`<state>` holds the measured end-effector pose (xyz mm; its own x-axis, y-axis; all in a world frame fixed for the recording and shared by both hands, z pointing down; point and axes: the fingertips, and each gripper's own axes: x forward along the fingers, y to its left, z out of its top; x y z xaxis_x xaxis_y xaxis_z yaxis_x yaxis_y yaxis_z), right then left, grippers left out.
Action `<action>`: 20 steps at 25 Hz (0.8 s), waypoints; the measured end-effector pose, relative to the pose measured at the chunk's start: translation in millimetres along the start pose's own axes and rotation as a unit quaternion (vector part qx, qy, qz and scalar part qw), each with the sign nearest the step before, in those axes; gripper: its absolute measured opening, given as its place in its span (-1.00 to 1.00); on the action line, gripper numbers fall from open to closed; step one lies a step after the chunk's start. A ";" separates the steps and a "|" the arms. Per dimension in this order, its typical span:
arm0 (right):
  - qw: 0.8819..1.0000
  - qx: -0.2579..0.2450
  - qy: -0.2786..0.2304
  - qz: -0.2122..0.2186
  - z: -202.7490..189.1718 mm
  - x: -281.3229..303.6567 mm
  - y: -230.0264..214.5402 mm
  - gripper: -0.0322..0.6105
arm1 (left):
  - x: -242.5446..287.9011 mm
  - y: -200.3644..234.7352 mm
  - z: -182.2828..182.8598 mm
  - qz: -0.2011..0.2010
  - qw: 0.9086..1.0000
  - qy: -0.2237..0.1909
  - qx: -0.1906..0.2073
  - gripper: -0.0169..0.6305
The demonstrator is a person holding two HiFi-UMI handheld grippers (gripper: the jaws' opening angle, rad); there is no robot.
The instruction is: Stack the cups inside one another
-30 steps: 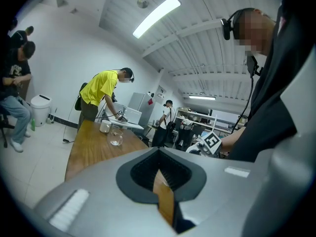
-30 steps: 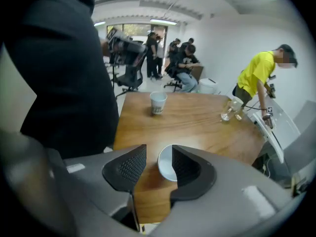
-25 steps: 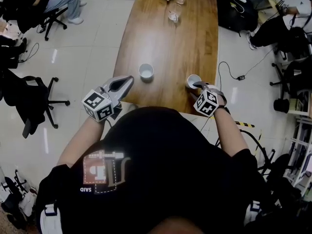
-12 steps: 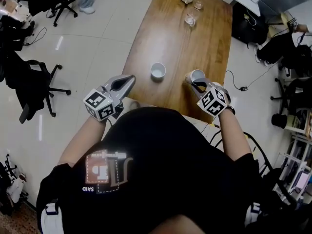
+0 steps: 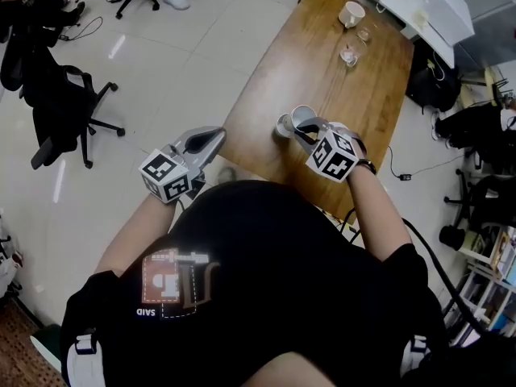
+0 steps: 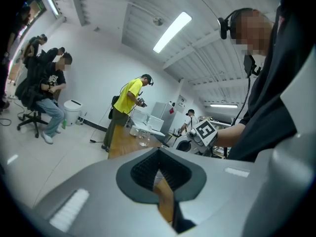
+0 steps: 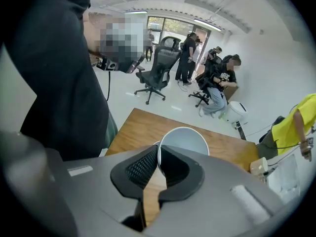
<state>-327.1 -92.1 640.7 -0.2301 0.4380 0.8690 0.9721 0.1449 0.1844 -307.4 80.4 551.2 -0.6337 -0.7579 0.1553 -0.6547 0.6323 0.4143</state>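
My right gripper (image 5: 305,133) is shut on the rim of a white cup (image 5: 301,118) and holds it tilted above the wooden table (image 5: 322,79). Its jaws have just been closing, and the cup's wall (image 7: 183,139) is pinched between the pads. A second white cup (image 5: 283,125) stands on the table just left of the held one, partly hidden by it. My left gripper (image 5: 214,138) is shut and empty near the table's near left corner, apart from both cups. The left gripper view shows its jaw tips (image 6: 158,154) together.
A white mug (image 5: 351,13) and two small glasses (image 5: 349,55) stand at the table's far end. A black office chair (image 5: 68,103) is on the floor to the left. Bags and cables lie to the right of the table. Other people are in the room.
My right gripper has closed on the cup at the table's right edge, lifted it and carried it left, up against the other cup. The left gripper has shifted only a little.
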 end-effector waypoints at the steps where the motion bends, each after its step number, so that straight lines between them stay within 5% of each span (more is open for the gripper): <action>1: 1.000 -0.002 0.008 0.006 0.1 9.8 2.1 -0.79 | -6.2 4.4 -1.8 0.006 1.000 0.000 -0.001 -0.94; 7: 1.000 0.028 -0.005 -0.003 0.0 37.1 4.3 -0.51 | -21.6 18.3 -12.1 0.015 1.000 0.011 -0.006 -0.94; 9: 0.995 0.077 -0.051 -0.030 4.9 16.4 -1.8 -0.50 | -17.0 19.6 -13.1 0.005 1.000 0.015 -0.009 -0.94; 11: 0.979 0.151 -0.117 -0.074 3.1 -23.9 -18.9 -0.50 | -6.3 17.4 -9.1 -0.011 1.000 0.014 -0.006 -0.94; 14: 0.931 0.263 -0.206 -0.148 -28.0 -99.9 -45.3 -0.56 | 19.8 7.8 3.5 -0.042 0.999 0.008 0.004 -0.94; 20: 0.805 0.431 -0.328 -0.243 -131.6 -203.1 -41.0 -0.73 | 80.5 -30.8 26.6 -0.104 0.994 0.003 0.028 -0.94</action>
<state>-314.3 -303.8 517.0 -0.8223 0.4774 0.3098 0.4335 0.8781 -0.2024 -349.1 4.3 527.0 -0.4798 -0.8740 0.0770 -0.7936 0.4697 0.3868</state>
